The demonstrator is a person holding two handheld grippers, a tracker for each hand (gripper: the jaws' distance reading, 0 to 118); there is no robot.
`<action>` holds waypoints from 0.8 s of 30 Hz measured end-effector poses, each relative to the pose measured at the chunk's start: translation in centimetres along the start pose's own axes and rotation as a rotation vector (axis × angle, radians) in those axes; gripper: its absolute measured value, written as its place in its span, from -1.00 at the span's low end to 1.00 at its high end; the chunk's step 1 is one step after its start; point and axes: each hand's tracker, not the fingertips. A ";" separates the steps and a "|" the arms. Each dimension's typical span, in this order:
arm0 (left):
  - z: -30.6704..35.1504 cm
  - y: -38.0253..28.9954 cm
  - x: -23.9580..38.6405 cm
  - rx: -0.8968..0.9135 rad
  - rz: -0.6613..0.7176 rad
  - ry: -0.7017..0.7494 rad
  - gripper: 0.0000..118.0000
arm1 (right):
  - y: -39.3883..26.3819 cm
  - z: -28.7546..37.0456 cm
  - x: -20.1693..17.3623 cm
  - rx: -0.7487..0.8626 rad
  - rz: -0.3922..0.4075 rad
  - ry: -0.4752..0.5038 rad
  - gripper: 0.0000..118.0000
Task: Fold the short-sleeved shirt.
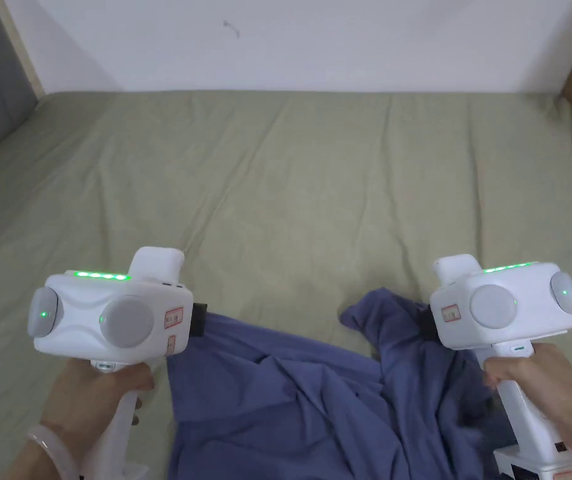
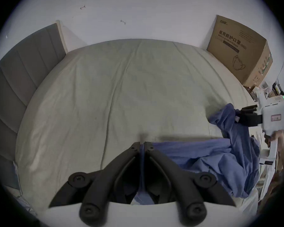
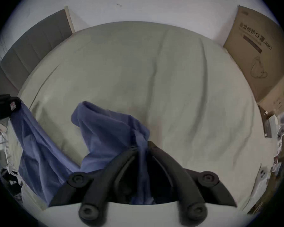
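Head view shows the blue shirt (image 1: 291,400) bunched at the near edge of the green bedsheet (image 1: 316,187), strung between both tools. Left gripper (image 2: 142,144) has its jaws nearly together, a thin fold of shirt pinched between them. Right gripper (image 3: 140,146) is likewise narrow, cloth clamped between its jaws and spilling leftward, a sleeve flopped over.

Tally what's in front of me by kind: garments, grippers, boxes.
Garments: 1, the blue shirt, held up over the bed sheet
Grippers: 2, left gripper and right gripper, each clamped on shirt fabric
Boxes: 1, cardboard box by the wall
Total: 4
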 end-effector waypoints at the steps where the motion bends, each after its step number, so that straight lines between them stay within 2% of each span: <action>1: 0.5 0.1 0.0 0.002 0.000 -0.001 -0.96 | 0.1 0.9 0.2 0.009 0.007 -0.009 -0.92; 4: 2.6 0.4 0.0 0.025 -0.032 0.036 -0.96 | 0.2 4.7 1.3 0.079 -0.021 -0.057 -0.92; 12: 12.3 0.9 -1.6 0.148 -0.018 0.087 -0.96 | -1.2 19.0 7.4 0.292 -0.170 -0.114 -0.92; 17: 19.8 1.0 -1.0 0.253 -0.001 0.044 -0.96 | -2.9 28.0 9.5 0.410 -0.264 -0.061 -0.92; 20: 23.5 1.4 0.2 0.330 -0.048 0.085 -0.96 | -3.9 32.5 8.2 0.458 -0.233 -0.065 -0.92; 22: 25.4 1.8 0.3 0.354 -0.025 0.086 -0.96 | -4.4 34.7 7.6 0.486 -0.204 -0.094 -0.92; 24: 27.0 2.2 0.3 0.378 -0.009 0.075 -0.96 | -4.6 36.5 7.4 0.501 -0.219 -0.098 -0.92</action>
